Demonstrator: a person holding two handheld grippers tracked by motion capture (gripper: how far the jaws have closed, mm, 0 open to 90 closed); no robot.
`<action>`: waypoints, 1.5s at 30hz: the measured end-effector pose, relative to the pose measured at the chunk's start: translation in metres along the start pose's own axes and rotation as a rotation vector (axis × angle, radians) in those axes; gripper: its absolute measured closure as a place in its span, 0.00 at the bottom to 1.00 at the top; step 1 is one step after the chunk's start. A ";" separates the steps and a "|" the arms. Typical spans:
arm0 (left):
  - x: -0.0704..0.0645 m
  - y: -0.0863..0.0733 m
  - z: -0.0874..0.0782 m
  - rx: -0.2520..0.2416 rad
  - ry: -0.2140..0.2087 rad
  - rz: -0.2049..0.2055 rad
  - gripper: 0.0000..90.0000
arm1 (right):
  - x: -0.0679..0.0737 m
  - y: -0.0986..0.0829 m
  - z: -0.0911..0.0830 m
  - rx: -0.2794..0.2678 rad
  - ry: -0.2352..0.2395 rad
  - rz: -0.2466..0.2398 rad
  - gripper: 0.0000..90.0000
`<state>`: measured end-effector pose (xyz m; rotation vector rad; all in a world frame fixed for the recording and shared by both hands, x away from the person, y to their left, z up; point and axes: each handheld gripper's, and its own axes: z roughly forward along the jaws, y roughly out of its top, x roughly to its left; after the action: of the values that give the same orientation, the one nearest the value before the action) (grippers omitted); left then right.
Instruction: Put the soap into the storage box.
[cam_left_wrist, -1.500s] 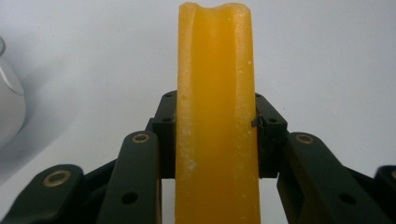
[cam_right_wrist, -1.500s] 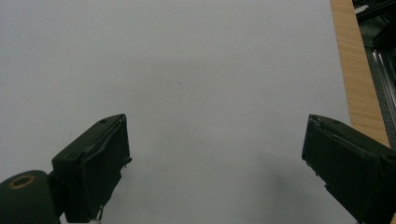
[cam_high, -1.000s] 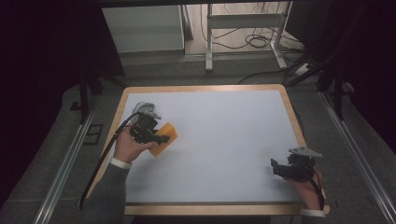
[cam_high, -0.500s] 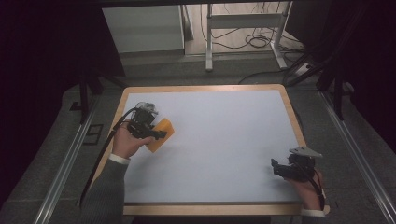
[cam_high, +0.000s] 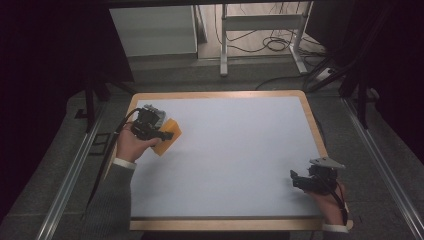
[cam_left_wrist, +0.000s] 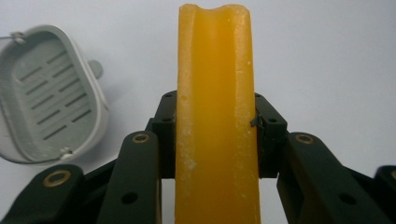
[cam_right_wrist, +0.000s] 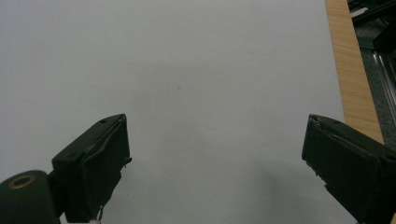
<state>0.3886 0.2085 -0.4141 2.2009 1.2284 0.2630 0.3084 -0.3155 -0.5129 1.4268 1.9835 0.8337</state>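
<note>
- Left gripper (cam_high: 162, 134), clamped on the yellow sponge (cam_left_wrist: 215, 116), had drifted slightly farther from the person; grey soap dish (cam_left_wrist: 49, 93) lay just beside.
- Right gripper (cam_high: 305, 181) stayed parted, empty, well apart from the sponge.

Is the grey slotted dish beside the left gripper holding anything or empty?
Empty. In the left gripper view the grey dish shows bare slots, while the orange bar sits clamped in the left gripper.
</note>
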 end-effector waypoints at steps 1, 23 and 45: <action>0.001 0.001 0.000 0.003 0.000 0.004 0.68 | 0.000 0.000 0.000 0.001 -0.001 0.002 0.08; 0.030 0.016 -0.005 -0.019 0.012 -0.079 0.68 | -0.002 0.000 0.000 -0.001 -0.003 0.006 0.08; 0.059 0.027 -0.001 -0.046 0.053 -0.152 0.68 | -0.004 -0.001 -0.002 -0.001 -0.006 0.015 0.08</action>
<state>0.4401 0.2474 -0.4043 2.0612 1.3971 0.2865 0.3079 -0.3194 -0.5119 1.4436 1.9698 0.8354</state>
